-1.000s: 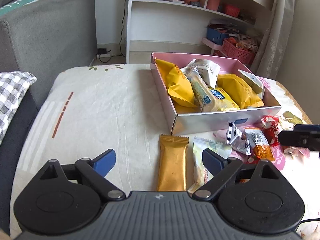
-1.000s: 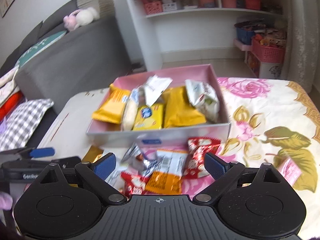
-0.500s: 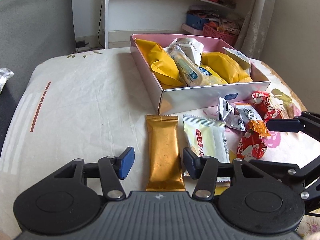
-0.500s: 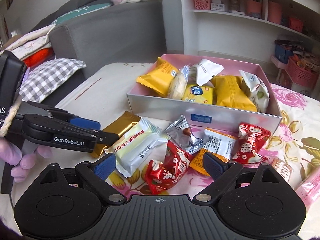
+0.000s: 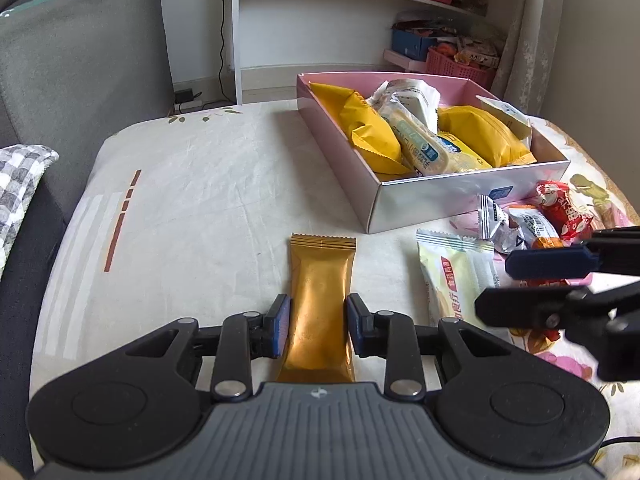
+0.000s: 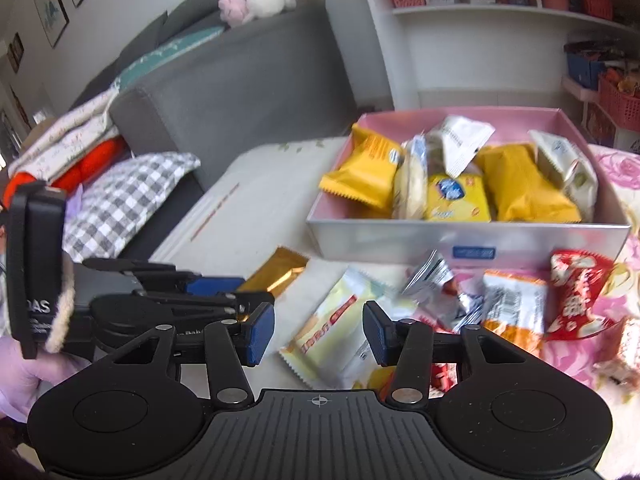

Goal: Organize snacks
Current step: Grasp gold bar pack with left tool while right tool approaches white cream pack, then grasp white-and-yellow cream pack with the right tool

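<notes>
A gold snack bar point(image 5: 320, 300) lies on the cloth-covered table, and my left gripper point(image 5: 318, 326) is shut on its near half, pads touching both sides. The bar also shows in the right wrist view point(image 6: 276, 272). My right gripper point(image 6: 318, 332) is open around a pale yellow-white snack pack point(image 6: 340, 336), which also shows in the left wrist view point(image 5: 460, 280). The pink box point(image 5: 440, 200) holds several yellow and white snack packs. Loose red, orange and silver snacks point(image 6: 516, 304) lie in front of the box.
A grey sofa point(image 5: 80, 72) with a checked cushion point(image 6: 128, 196) stands to the left. A white shelf unit point(image 5: 360, 20) stands behind the table. The table's left part is bare cloth point(image 5: 180, 200).
My left gripper has closed from wide open onto the gold bar. My right gripper has moved left and narrowed around the pale pack.
</notes>
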Tool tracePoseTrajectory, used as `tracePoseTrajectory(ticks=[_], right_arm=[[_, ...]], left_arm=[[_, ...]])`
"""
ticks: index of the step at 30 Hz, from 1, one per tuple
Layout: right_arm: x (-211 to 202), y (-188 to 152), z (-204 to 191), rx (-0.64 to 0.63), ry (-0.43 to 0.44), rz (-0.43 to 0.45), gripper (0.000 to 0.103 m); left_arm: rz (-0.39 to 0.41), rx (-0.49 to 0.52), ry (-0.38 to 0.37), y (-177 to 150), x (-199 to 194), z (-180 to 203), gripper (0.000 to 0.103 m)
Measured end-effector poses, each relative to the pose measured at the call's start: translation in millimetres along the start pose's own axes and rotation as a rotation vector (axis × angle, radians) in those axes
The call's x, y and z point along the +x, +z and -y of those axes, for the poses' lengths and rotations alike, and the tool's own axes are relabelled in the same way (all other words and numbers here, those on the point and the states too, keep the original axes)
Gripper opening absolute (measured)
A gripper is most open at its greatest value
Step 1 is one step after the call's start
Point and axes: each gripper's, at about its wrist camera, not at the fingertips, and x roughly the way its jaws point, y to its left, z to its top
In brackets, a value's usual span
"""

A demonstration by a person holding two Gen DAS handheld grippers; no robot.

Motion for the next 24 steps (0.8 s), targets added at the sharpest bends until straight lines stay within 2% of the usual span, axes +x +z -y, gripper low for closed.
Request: tracePoseTrajectory(ticks=[3, 6, 10, 13, 19, 24], right_arm=[[11.0, -5.7, -8.1, -0.029, -0.048, -0.058, 0.061], [16.6, -11.0, -12.7, -0.047, -0.083, -0.059, 0.073], [25.0, -11.7, -17.2, -0.055, -0.123, -0.041, 0.081], [29.4, -12.9, -23.1, -0.085, -0.140, -0.018, 0.084], [33.1, -21.0, -32.1, -0.185, -0.164, 0.020, 0.084], [31.5, -25.2, -36.5, -0.256, -0.151, 0.002, 0.083]], left_arm=[[0.017, 0.018, 0.011, -4.8, -1.8, 0.1, 0.033], [0.024, 0.036, 0.002, -7.2, -2.4, -1.6, 0.036], [0.034, 0.047, -0.012, -10.2, -4.1, -7.3, 0.044], [0.046, 0.050, -0.016, -13.4, -4.6, -10.9, 0.049], [0.066, 0.068, -0.014, -17.1, -5.4, -12.6, 0.050], [0.060, 0.068, -0.024, -16.7, -6.0, -13.7, 0.048]])
